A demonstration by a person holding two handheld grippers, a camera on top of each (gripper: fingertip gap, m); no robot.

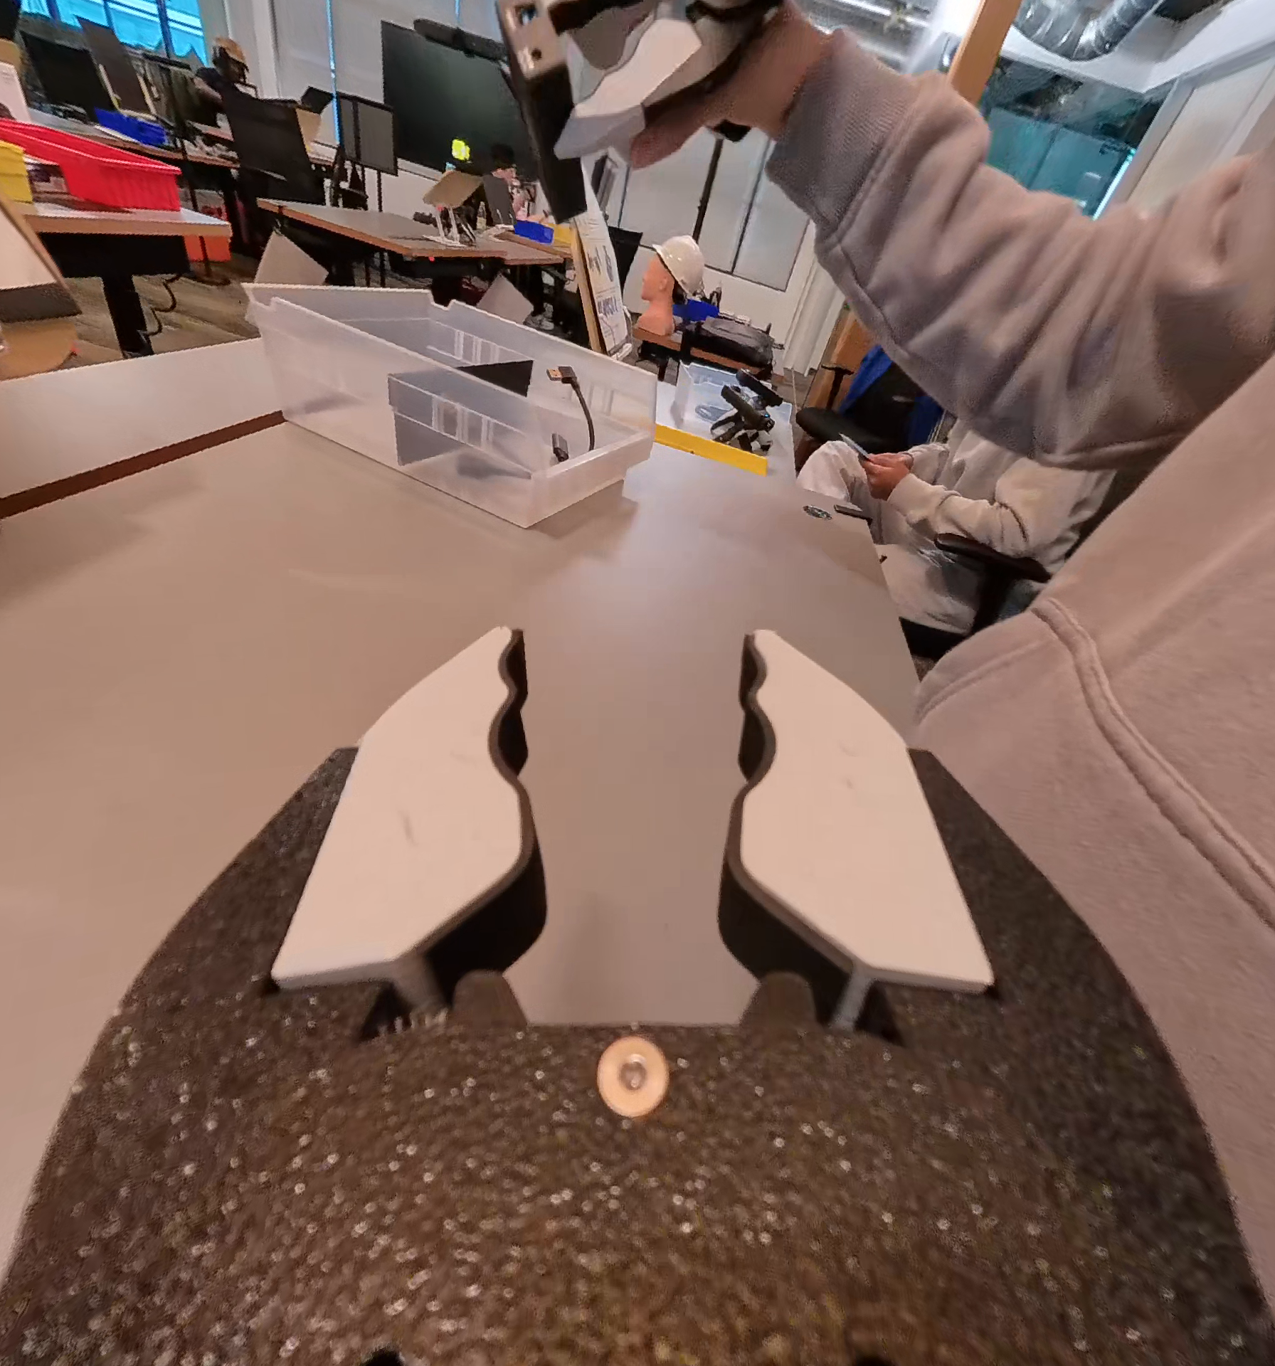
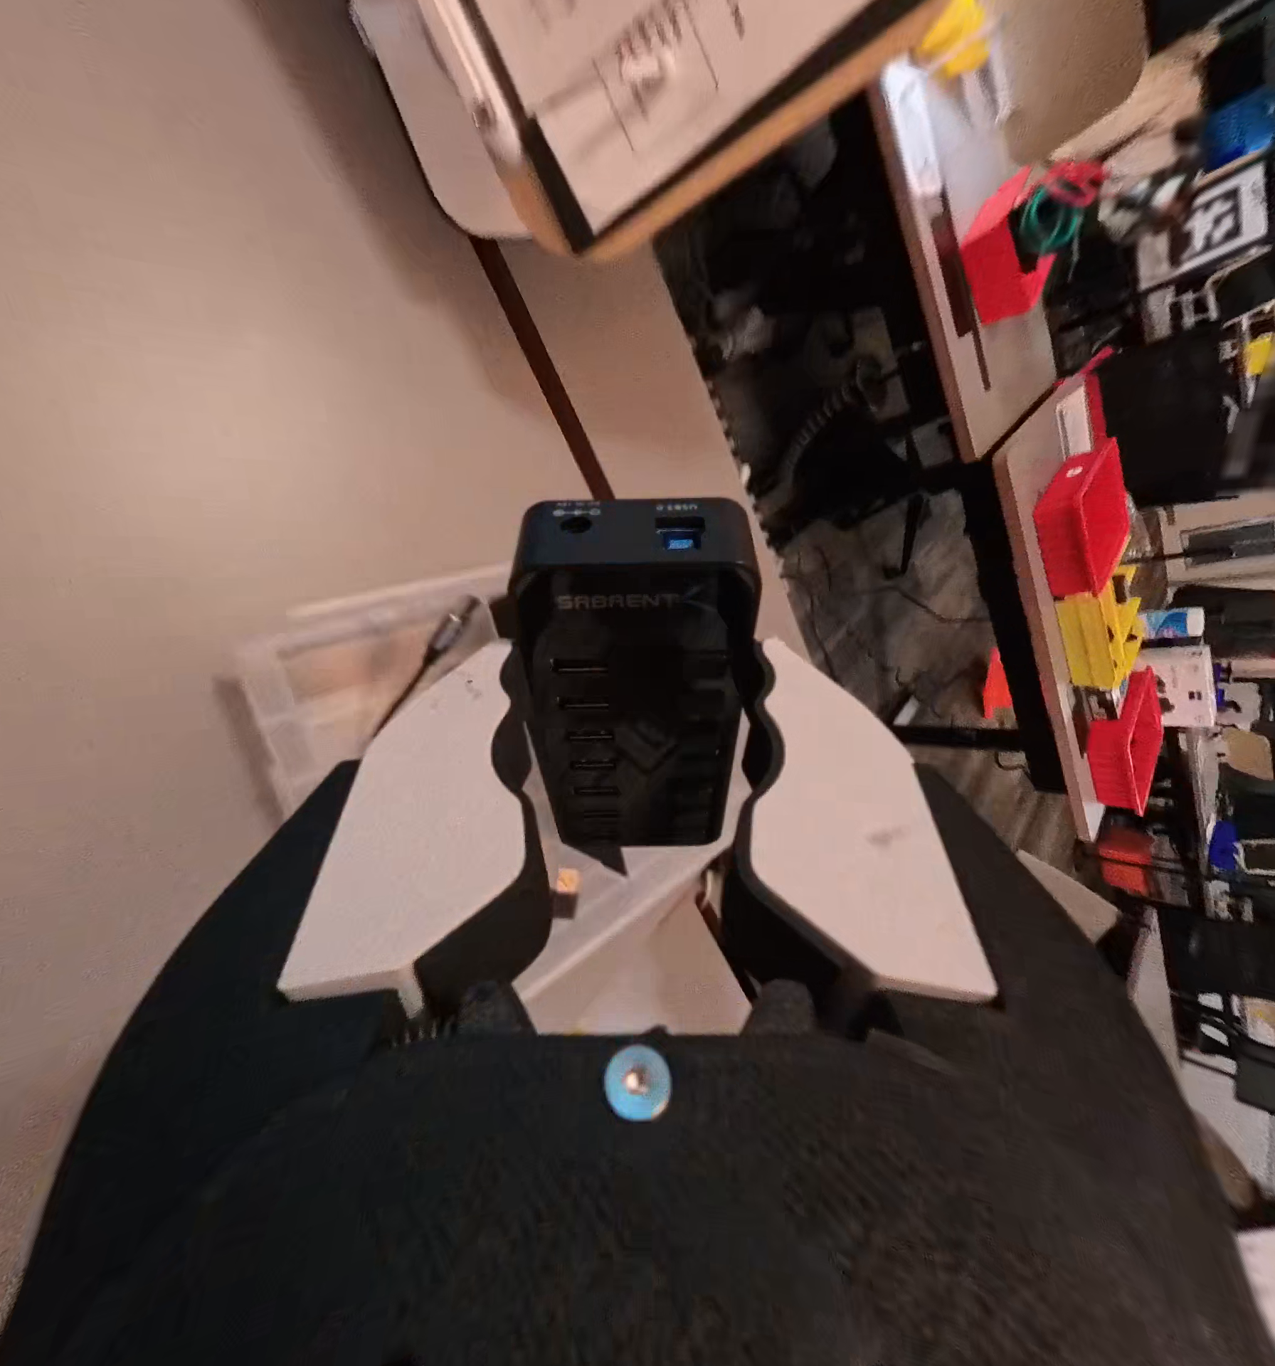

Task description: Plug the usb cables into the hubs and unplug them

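Note:
My right gripper [image 2: 633, 665] is shut on a black USB hub [image 2: 631, 687] with a column of ports and holds it in the air, tilted, above the table. The same hub [image 1: 546, 111] and right gripper [image 1: 620, 81] show high in the left wrist view, held by a hand in a grey sleeve. My left gripper [image 1: 631, 650] is open and empty, low over the grey table [image 1: 250, 591]. A black USB cable [image 1: 579, 414] lies in a clear plastic bin [image 1: 464, 429] farther along the table; its plug sticks up.
A grey-sleeved arm [image 1: 1026, 296] crosses the upper right of the left wrist view. A seated person [image 1: 989, 503] is past the table's right edge. Red and yellow bins [image 1: 65, 166] sit on other desks. A tilted board [image 2: 620, 111] and white base are behind the hub.

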